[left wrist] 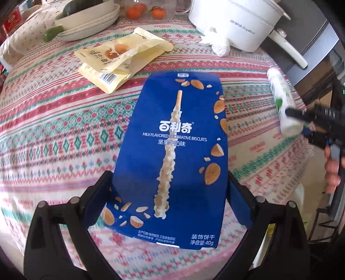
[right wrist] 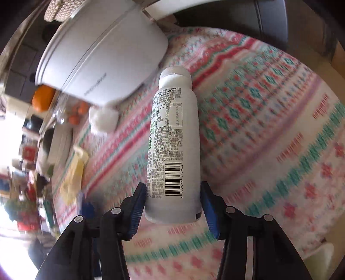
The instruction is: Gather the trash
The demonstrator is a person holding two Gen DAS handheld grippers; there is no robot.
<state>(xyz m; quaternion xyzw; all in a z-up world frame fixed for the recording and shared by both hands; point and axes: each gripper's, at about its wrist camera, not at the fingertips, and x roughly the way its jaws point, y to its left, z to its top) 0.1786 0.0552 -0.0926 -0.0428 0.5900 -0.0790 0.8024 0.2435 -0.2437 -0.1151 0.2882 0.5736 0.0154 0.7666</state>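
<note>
A blue biscuit box (left wrist: 179, 107) fills the middle of the left wrist view, and my left gripper (left wrist: 169, 174) is shut on its lower sides above the patterned tablecloth (left wrist: 54, 129). A white plastic bottle (right wrist: 174, 129) with a barcode label points away from the right wrist camera. My right gripper (right wrist: 172, 185) is shut on its base, both blue pads against its sides. In the left wrist view the same bottle (left wrist: 280, 94) hangs tilted at the right edge in the right gripper (left wrist: 301, 120), with a person's hand (left wrist: 332, 168) behind it.
Two yellow snack bags (left wrist: 120, 58) lie beyond the box. A crumpled tissue (left wrist: 217, 45) sits beside a white electric pot (left wrist: 237, 19) at the back right. Stacked plates (left wrist: 90, 23) and oranges (left wrist: 146, 11) stand at the back. The table edge drops off at right.
</note>
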